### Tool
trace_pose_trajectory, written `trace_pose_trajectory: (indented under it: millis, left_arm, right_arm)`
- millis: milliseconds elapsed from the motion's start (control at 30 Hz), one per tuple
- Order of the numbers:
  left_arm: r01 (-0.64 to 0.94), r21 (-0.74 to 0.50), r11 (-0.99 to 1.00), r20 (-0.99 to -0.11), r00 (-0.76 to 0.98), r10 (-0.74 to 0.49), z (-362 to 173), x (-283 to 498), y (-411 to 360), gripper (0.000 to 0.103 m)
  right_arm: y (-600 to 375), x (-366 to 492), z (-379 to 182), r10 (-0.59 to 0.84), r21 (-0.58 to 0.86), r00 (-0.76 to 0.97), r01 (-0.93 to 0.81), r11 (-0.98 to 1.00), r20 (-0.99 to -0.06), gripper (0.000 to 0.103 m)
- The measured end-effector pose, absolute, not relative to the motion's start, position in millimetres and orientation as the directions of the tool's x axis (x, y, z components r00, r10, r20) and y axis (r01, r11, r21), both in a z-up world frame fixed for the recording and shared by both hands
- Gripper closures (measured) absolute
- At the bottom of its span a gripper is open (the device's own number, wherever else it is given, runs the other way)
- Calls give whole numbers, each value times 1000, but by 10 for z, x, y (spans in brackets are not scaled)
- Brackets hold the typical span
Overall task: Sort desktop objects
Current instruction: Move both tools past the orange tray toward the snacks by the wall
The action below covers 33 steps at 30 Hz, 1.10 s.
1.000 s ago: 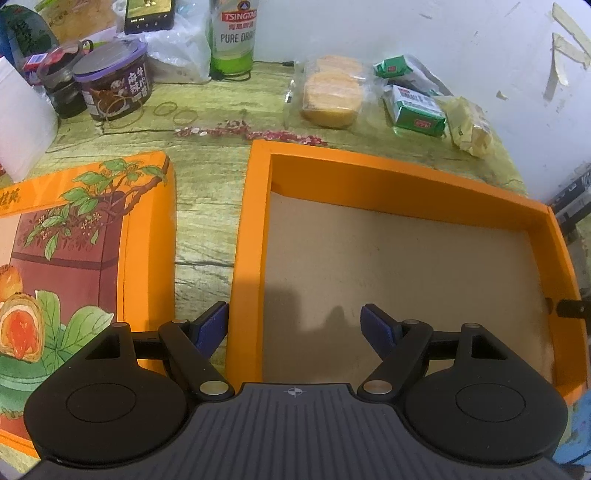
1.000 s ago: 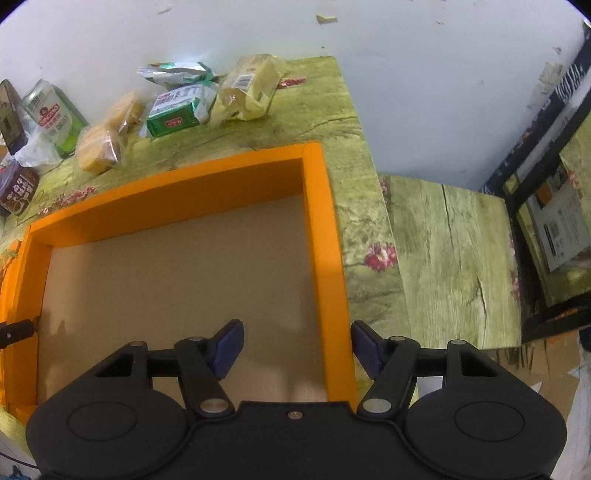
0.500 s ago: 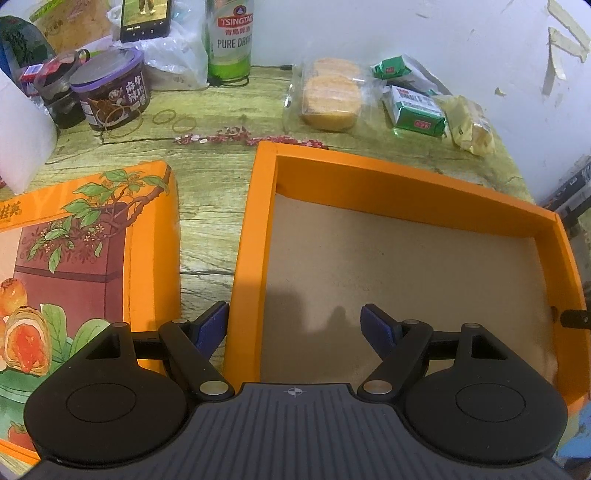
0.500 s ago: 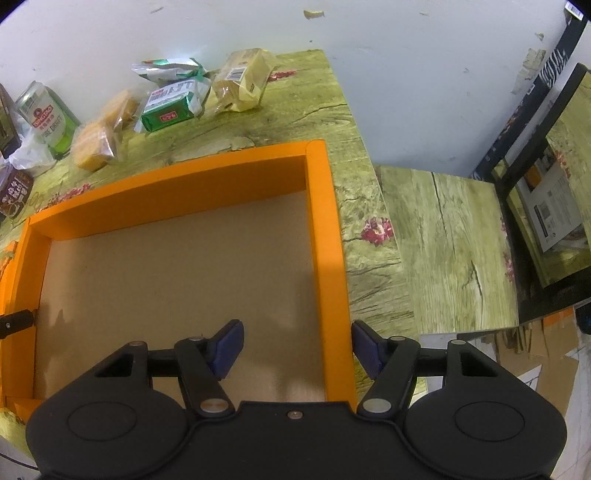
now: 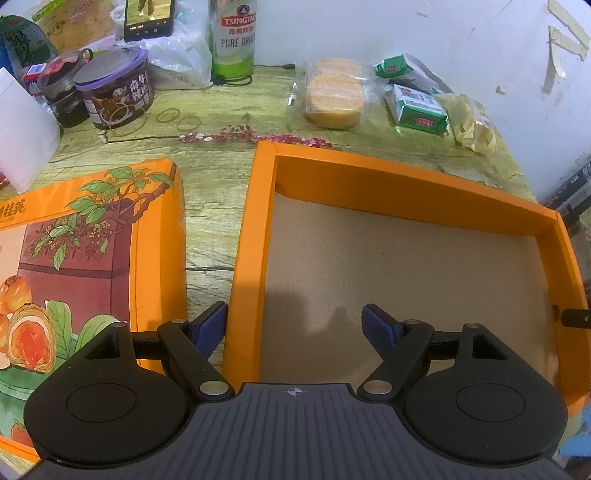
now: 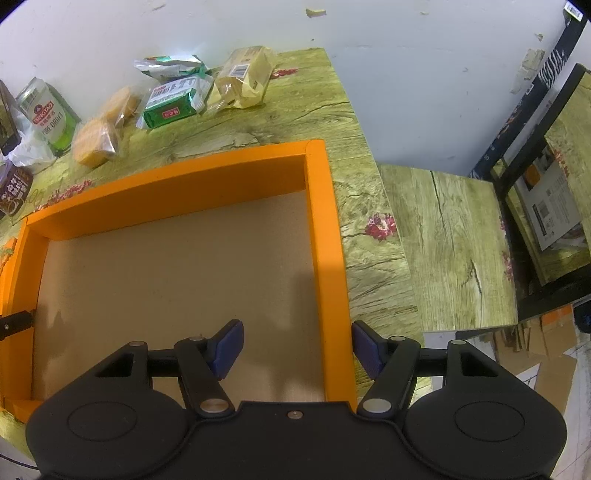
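An open orange box (image 5: 255, 206) with a brown cardboard floor lies on the table; it also shows in the right wrist view (image 6: 325, 229). My left gripper (image 5: 293, 326) is open, its fingers astride the box's left wall. My right gripper (image 6: 297, 347) is open, its fingers astride the box's right wall. Snack packs lie beyond the box: bagged yellow cakes (image 5: 334, 94), green packets (image 5: 417, 107) and a yellow packet (image 5: 471, 123). In the right wrist view they are the cakes (image 6: 98, 140), green packet (image 6: 171, 105) and yellow packet (image 6: 243, 81).
The box's printed orange lid (image 5: 85, 258) lies left of it. A purple-lidded jar (image 5: 114, 88), a beer can (image 5: 232, 37), a phone (image 5: 149, 16), rubber bands (image 5: 177, 118) and a white bag stand at the back left. The table edge and a lower wooden stool (image 6: 454, 243) are on the right.
Both grippers have drawn back and risen slightly; the box and the snacks sit a little lower in both views. Both stay open. Nothing on the table has moved.
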<state>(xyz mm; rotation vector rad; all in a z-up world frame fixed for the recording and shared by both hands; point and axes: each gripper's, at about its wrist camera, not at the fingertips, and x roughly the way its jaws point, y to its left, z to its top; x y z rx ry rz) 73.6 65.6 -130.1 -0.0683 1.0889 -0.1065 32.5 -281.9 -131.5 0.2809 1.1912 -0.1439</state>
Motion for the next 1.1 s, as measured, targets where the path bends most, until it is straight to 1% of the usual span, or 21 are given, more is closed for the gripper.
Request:
trace_pose_trajectory:
  millis: [300,333,400,433,467,533,900,1100]
  left_arm:
    - [56,-102,993,-878,464,-116,-1301,726,650,21]
    - [56,-101,993,-876,468,-116,-1294,723,652,19]
    - [53,-89,995,-871,480,-104,-1276,716,648,13]
    - [51,-78,996,-867,490,-93,-1265,711,644,10]
    - [48,-67,997,-862,500,-82,-1254,705,644,8]
    - [39,-52,998,-856,513,-65,-1233,695,653,6]
    - [2,-45,999,-830,556,-38,-1093,607,746,4]
    - [-5,-64,998,-796,603,-48,-895,478,782,3]
  right_arm:
    - [-2798,295,-1311,35,142,369,268,953,-929,37]
    - [-2798,290,-1309,38,147,369,271,951,-929,37]
    - [-2799,280,-1304,45,157,371,277,948,-928,33]
    - [-2804,276,-1304,52,166,369,283,945,-928,29]
    - [-2809,273,-1304,54,170,367,292,941,-929,24]
    - [-2818,262,-1302,52,172,364,305,937,-930,20]
    - [-2897,152,-1224,26,168,388,338,926,-921,19]
    - [-2926,61,-1050,10,172,442,327,929,-897,19]
